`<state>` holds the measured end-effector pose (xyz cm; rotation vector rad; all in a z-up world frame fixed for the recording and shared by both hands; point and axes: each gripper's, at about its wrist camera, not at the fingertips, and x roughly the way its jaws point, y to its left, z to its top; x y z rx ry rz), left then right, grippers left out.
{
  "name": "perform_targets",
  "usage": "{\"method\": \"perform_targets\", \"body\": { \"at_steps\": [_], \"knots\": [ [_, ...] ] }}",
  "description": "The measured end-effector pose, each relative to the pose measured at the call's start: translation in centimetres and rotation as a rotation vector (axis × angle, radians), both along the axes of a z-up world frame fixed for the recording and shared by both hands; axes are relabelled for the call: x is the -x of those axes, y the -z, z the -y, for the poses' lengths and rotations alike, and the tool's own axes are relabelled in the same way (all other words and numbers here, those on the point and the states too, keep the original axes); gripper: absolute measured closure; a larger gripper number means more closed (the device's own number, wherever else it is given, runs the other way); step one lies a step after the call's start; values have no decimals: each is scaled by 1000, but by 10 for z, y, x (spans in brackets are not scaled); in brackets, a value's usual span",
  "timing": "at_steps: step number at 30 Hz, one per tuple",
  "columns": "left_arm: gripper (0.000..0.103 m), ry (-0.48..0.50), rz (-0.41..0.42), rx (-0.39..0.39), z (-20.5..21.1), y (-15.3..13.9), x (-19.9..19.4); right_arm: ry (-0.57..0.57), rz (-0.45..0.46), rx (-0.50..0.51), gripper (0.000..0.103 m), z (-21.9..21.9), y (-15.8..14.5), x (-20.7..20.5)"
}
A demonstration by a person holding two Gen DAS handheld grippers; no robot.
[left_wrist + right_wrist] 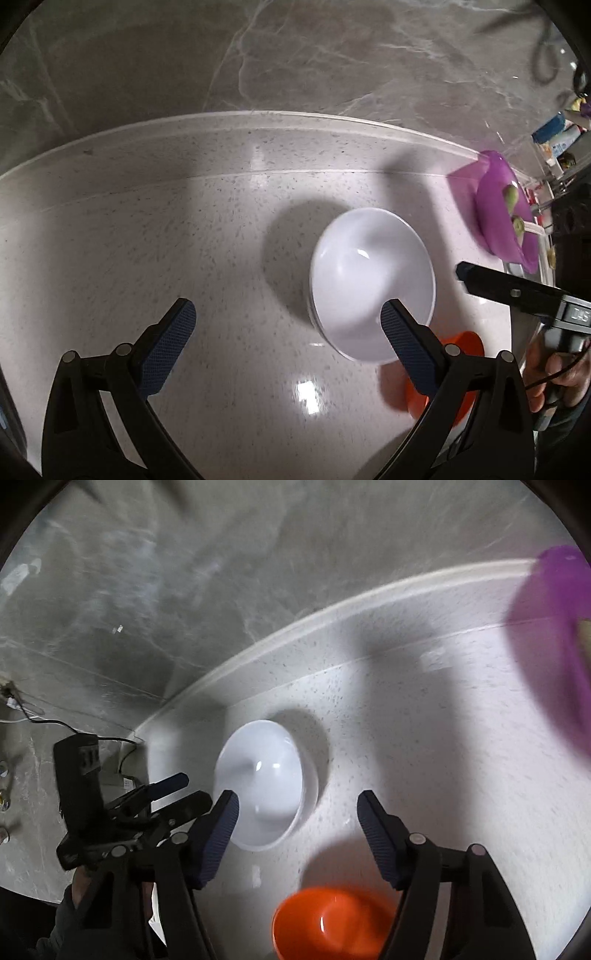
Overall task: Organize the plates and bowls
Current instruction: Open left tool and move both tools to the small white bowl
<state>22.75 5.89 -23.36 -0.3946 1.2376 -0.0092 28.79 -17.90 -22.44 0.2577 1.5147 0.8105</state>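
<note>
On speckled counter [147,240], near centre: white bowl [371,284], upright, apparently nested on a second white piece just visible along its left rim; cannot tell whether bowl or plate. Orange bowl [332,923] close by at near edge, upright, apart from white bowl. Purple bowl [506,206] well off to right by back ledge, holding greenish items; too blurred to identify.

Left gripper [288,343]: jaws spread wide, nothing between; right finger crosses in front of white bowl's near rim, contact not evident. Right gripper [297,819]: jaws parted, narrower than left, empty; in own view white bowl sits just beyond left finger, orange bowl low between fingers. Seen from left wrist, right gripper [461,271] hangs right of white bowl, clear of it.

Step in hand, judged: choosing next piece to stack; both grippers free, no dish held.

For a clean pick of orange bowl with right gripper:
- Lower over near rim, one finger inside wall, one outside.
- Close on rim only; avoid pinching across full width.
- Lift straight before travelling, keep level.
- Set down centred in white bowl, release once seated.

Keep left gripper back from white stack to avoid nudging it. Risk: smooth walls, likely slippery; firm pad contact needed.
</note>
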Motion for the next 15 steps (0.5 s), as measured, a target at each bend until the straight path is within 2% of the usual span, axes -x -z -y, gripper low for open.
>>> {"method": "perform_targets", "body": {
  "at_steps": [3,6,8,10,13,15],
  "knots": [
    [3,6,-4,13,-1,12,-7,-10,-37,16,33,-8,18,-6],
    [20,15,-1,49,0,21,-8,-26,-55,28,34,-12,26,-6],
    [38,17,-5,57,0,27,-5,-35,-61,34,38,-13,30,-5],
    [46,17,-9,59,2,32,-3,-38,-74,40,43,-15,34,-5],
    [53,30,-10,59,6,35,-3,-42,-85,40,50,-20,36,-8],
    [65,40,-17,65,19,39,-9,-45,-89,42,62,-20,38,-9]
  ]
}}
